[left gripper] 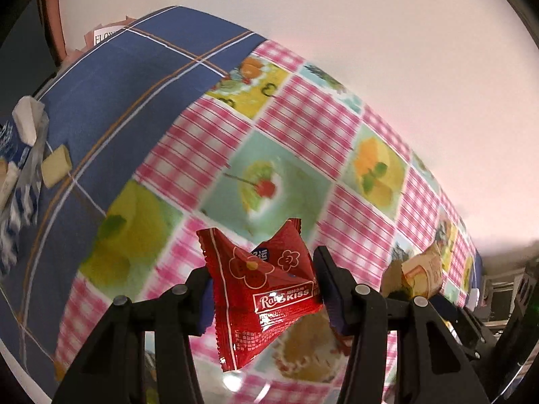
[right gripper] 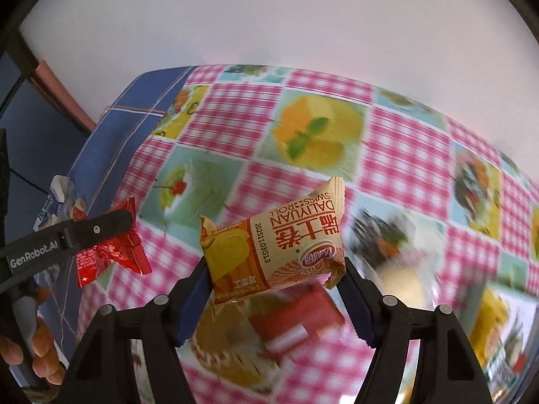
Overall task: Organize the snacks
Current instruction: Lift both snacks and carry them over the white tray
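Your left hand-held gripper [left gripper: 261,289] is clamped on a red snack packet [left gripper: 261,286], held above the worktop [left gripper: 215,141] with its long axis running roughly up and down in the view. Your right hand-held gripper [right gripper: 273,279] grips a yellow Swiss roll packet [right gripper: 273,245], its long axis lying crosswise between the fingers, print upside down. A blurred red shape below it may be another packet.
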The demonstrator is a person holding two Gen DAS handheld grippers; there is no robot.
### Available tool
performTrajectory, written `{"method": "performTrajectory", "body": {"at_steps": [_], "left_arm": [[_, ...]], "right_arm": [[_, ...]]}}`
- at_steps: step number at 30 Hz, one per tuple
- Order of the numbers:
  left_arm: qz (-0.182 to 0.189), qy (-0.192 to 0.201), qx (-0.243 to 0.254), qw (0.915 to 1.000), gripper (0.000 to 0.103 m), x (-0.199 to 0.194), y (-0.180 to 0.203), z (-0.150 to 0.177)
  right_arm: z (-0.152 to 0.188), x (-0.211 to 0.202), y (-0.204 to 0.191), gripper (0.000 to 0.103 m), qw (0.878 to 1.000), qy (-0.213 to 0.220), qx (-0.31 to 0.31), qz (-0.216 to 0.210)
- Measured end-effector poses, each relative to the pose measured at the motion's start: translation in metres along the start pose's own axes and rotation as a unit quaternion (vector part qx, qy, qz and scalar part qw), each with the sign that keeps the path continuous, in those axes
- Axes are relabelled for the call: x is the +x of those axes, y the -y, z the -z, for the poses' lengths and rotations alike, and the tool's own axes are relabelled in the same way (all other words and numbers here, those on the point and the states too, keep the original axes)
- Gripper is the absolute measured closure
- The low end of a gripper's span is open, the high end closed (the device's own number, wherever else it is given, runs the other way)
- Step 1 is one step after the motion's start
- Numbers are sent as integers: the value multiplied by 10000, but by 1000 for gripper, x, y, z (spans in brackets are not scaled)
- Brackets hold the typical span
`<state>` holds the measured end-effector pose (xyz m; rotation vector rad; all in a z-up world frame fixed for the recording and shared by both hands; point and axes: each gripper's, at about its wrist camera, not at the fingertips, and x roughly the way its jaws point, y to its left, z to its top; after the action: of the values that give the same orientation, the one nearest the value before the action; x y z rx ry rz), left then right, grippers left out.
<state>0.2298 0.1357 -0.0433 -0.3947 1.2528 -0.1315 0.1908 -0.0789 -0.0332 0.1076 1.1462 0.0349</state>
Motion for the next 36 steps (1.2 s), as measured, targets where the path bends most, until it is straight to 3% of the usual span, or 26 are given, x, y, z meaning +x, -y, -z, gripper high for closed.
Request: {"method": "performTrajectory", "body": {"at_steps": [18,30,36], "left_arm": [[355,327,452,9978,49,-35,97,107],[464,181,1036,9934,49,-17,165,145],[543,46,1534,9867,49,-3,212,161]], "right_arm": [[102,-83,74,28,9899,636,1128,573],[151,-97,165,28,9650,787,2401,706],[164,-112,216,28,9484,942,2864,978]]}}
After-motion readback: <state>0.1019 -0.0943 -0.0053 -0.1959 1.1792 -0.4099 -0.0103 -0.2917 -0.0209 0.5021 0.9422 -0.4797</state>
